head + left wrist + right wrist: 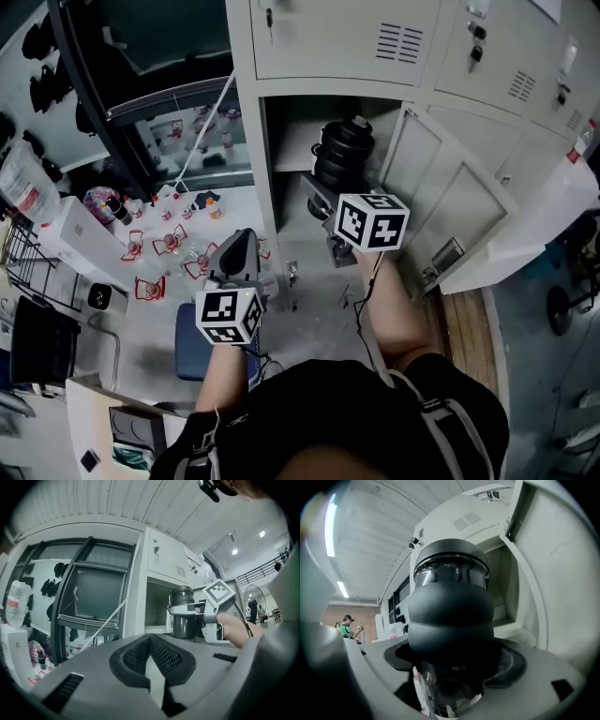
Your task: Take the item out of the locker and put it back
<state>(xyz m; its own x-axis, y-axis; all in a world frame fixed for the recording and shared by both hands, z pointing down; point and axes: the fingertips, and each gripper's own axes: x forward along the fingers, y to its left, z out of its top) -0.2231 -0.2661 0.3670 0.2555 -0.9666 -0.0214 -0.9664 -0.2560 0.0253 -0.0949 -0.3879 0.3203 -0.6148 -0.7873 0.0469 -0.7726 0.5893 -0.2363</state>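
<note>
The right gripper has its fingers clamped on a dark bottle, one pad on each side of the lower body. In the right gripper view the bottle fills the gap between the fingers and rises toward 12 o'clock, its bulging black cap above the pads. In the head view the bottle stands at 11 o'clock from that gripper's marker cube, at the mouth of the open compartment of the locker. The door is swung wide at 3 o'clock. Whether the bottle's base touches the shelf I cannot tell.

The left gripper hangs at 7 o'clock from the right one, well apart from the locker. In its own view its fingers are pressed together with nothing between them, and the bottle shows at 1 o'clock.
</note>
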